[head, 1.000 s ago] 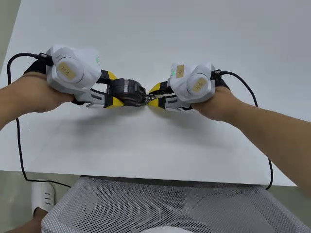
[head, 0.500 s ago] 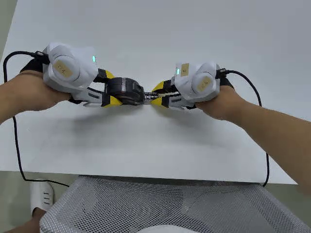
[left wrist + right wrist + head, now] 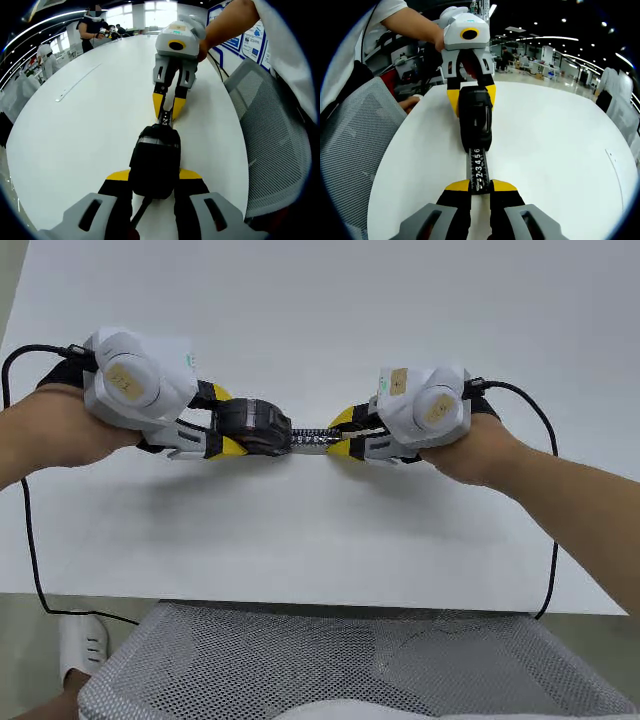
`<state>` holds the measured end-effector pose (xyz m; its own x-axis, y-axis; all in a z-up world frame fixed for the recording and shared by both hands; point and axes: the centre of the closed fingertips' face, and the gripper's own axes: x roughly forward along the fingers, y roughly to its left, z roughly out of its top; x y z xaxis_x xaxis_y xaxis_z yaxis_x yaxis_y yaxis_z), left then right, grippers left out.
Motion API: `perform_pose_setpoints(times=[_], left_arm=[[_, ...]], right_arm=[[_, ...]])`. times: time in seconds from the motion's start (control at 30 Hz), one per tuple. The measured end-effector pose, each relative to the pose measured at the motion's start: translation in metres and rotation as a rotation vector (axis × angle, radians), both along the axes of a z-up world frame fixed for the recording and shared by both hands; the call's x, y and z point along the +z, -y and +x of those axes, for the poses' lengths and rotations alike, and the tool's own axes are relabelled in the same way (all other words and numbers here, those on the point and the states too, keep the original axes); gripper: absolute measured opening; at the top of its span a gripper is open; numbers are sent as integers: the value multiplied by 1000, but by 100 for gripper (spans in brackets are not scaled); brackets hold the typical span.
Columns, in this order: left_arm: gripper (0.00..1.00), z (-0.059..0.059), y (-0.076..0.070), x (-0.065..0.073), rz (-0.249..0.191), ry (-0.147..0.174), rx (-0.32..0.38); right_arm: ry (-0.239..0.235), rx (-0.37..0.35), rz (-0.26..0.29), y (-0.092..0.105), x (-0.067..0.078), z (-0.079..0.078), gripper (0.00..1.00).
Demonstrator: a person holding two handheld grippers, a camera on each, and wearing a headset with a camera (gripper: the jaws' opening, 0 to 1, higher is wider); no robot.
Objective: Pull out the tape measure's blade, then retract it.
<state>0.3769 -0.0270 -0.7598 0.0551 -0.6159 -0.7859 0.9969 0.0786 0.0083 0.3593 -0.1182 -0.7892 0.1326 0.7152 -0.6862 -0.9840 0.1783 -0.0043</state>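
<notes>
Item: tape measure (image 3: 255,427), black case, hanging over white table (image 3: 300,300). Prob. rigid, weighty. L gripper (image 3: 155,175) clamping case sides. Blade (image 3: 478,165): thin, springy; short length showing. R gripper (image 3: 480,186) pinching blade end, likely the best hold.

Head view looks down; gripper views face each other, close, sharing tape measure (image 3: 155,162).

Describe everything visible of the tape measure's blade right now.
The blade is a narrow, flat strip, dark with white numerals 2 to 6 readable. A short length is out of the black case, running straight to the right hand-held gripper, whose yellow-tipped jaws are shut on its end. The left hand-held gripper grips the case. The end hook is hidden.
</notes>
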Motion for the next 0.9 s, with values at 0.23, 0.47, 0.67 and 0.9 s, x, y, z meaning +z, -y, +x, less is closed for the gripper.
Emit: perform_pose_setpoints(times=[0.23,0.47,0.67,0.9], left_arm=[[26,0,2,-1,2,1,-10],[26,0,2,-1,6,-2,-14],[26,0,2,-1,6,-3,-15],[26,0,2,-1,6,-4,-13]], right_arm=[[-10,-19,-17,17,-1,-2,10],[-16,-46,-30,38,-2,-4,10],[-9,-47,-51,54,-1,-7,10],[-2,-50,-74,72,-1,-10,10]])
